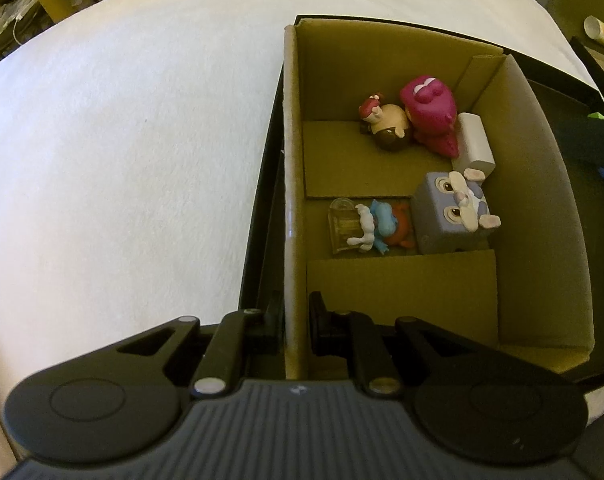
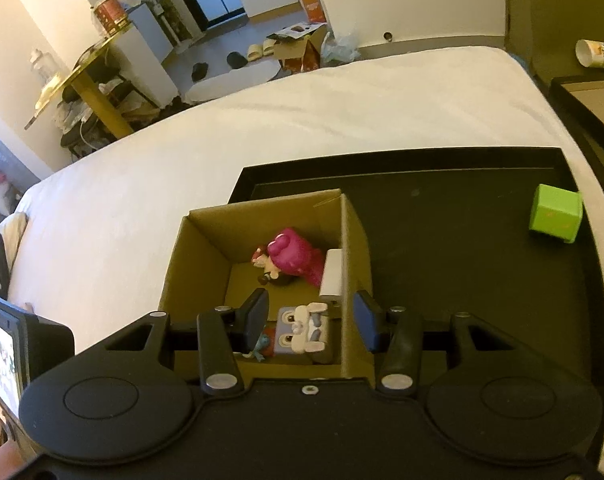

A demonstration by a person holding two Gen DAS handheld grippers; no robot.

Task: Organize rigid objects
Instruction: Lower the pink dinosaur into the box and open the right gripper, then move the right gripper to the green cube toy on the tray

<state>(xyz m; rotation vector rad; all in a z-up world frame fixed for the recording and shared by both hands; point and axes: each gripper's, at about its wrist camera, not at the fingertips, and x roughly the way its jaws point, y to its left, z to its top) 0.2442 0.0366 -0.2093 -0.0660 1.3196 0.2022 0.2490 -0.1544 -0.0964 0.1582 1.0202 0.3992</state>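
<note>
An open cardboard box (image 1: 542,184) (image 2: 197,256) stands on a black tray (image 2: 462,280). Inside lie a pink figure (image 1: 430,112) (image 2: 293,256), a small doll with a brown head (image 1: 386,124), a white block (image 1: 476,144) (image 2: 332,274), a grey-purple cube with a bunny face (image 1: 450,212) (image 2: 302,330) and a blue-and-orange toy on a clear stand (image 1: 374,226). My left gripper (image 1: 295,320) is shut on the box's left wall. My right gripper (image 2: 312,322) is open and empty above the box, its fingers astride the right wall. A green cube (image 2: 556,218) sits on the tray at the far right.
The tray rests on a white bed (image 1: 121,140) (image 2: 302,120). A bedside table with a paper cup (image 2: 598,54) is at the right. A gold-legged table (image 2: 89,92), shoes and boxes stand on the floor beyond the bed.
</note>
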